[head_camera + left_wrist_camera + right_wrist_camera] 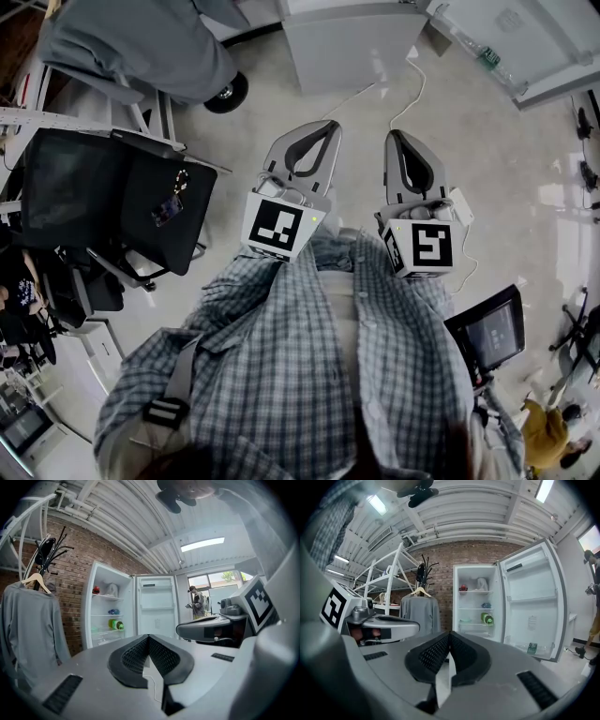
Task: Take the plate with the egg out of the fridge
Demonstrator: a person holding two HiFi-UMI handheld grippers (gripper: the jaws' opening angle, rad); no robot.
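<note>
The white fridge [110,611] stands open against a brick wall, several steps ahead, its door [532,604] swung wide. On its shelves I see a red thing [463,588], a blue thing [486,605] and a green bottle [487,618]. A pale flat thing [465,620] lies beside the bottle; I cannot make out a plate or an egg. My left gripper [148,637] and right gripper [450,633] are both shut and empty. In the head view the left gripper [323,125] and right gripper [394,134] are side by side in front of my chest, pointing forward.
A grey coat [28,620] hangs on a rack left of the fridge, with white shelving [379,588] beyond it. A person [197,603] stands by the far window. A black chair [112,202] is at my left, a cable [412,84] crosses the floor ahead, and a screen [492,333] is at my right.
</note>
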